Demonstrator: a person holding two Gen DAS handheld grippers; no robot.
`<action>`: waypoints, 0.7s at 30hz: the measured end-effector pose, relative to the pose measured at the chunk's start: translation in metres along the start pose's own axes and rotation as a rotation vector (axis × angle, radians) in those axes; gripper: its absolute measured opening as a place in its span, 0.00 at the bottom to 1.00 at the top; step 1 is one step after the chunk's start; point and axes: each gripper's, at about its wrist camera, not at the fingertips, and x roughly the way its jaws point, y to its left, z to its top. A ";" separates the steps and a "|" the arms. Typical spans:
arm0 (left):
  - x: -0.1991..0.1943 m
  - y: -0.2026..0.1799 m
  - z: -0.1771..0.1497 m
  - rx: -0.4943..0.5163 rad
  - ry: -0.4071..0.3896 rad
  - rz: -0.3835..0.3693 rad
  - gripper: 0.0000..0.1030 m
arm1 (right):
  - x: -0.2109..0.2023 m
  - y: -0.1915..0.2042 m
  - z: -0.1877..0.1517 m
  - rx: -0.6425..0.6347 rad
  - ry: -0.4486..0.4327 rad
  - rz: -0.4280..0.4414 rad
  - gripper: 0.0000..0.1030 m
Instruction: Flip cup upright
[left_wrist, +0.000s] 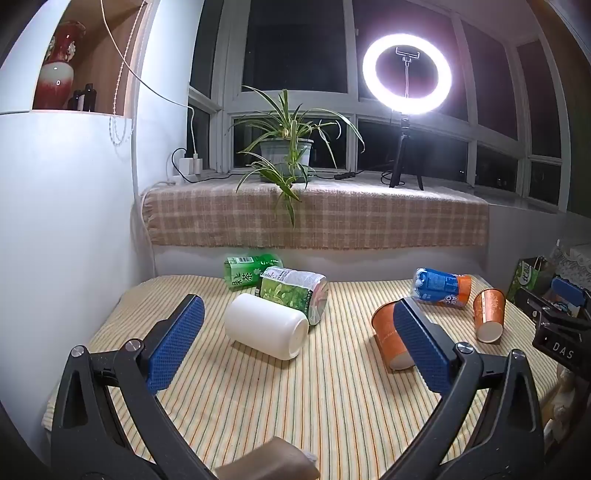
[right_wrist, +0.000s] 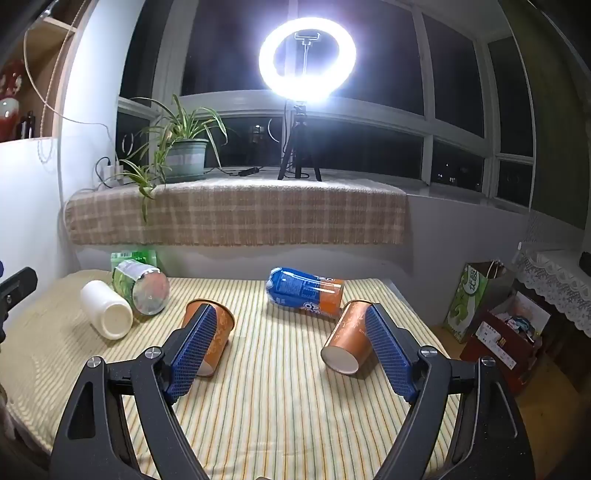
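Left hand-held gripper (left_wrist: 299, 332): wide open, empty | right hand-held gripper (right_wrist: 290, 341): wide open, empty | two orange cups (right_wrist: 349, 338) (right_wrist: 218, 332) on their sides on striped desk (right_wrist: 288, 398).

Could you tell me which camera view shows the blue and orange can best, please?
The right wrist view: the can lies on its side mid-table, whole and unobstructed between the open fingers. In the left wrist view it sits far right near the table's back edge, smaller, its lower left corner hidden behind a finger.

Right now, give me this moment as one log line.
left gripper open | right gripper open | two orange cups lying on sides | none grasped
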 end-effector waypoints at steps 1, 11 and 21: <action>0.000 0.000 0.000 -0.003 -0.007 -0.002 1.00 | 0.000 0.000 0.000 0.000 0.000 0.000 0.80; 0.000 -0.001 0.000 0.008 -0.007 -0.002 1.00 | -0.004 0.004 0.006 -0.004 0.000 0.003 0.80; 0.002 -0.003 -0.006 0.006 0.000 -0.006 1.00 | 0.003 0.002 0.001 -0.002 0.008 0.006 0.80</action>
